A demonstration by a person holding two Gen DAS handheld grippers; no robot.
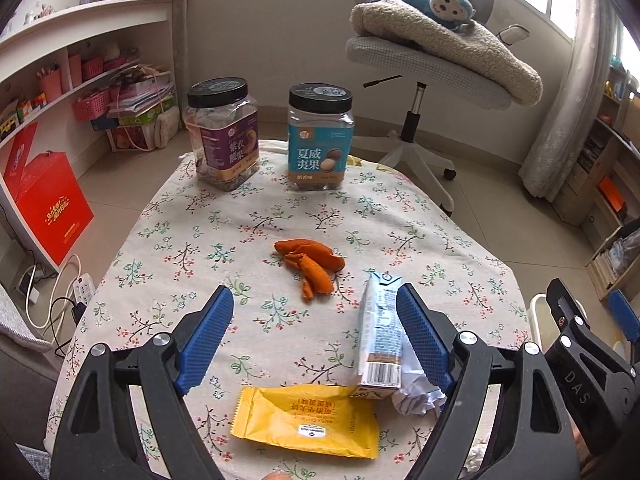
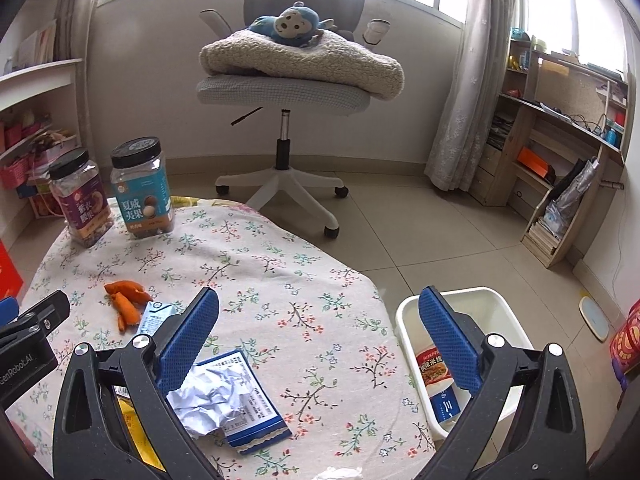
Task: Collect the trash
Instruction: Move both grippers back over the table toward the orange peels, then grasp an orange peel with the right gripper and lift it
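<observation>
Trash lies on a table under a floral cloth [image 1: 192,240]. Orange peels [image 1: 310,266] sit at its middle. A pale blue carton [image 1: 380,340] stands by the right finger of my open left gripper [image 1: 316,312], beside crumpled white paper [image 1: 416,394]. A yellow wrapper [image 1: 308,420] lies nearest the camera. My right gripper [image 2: 320,308] is open with nothing between its fingers, over the table's right edge. Under its left finger are the crumpled paper [image 2: 208,400] and a blue-and-white packet [image 2: 260,404]. The carton [image 2: 154,316] and peels [image 2: 124,300] lie further left.
Two black-lidded snack jars [image 1: 226,132] [image 1: 320,136] stand at the table's far edge. A white bin [image 2: 502,312] holding a food packet [image 2: 434,368] stands on the floor right of the table. An office chair [image 2: 284,88] with a blanket and plush toy stands beyond.
</observation>
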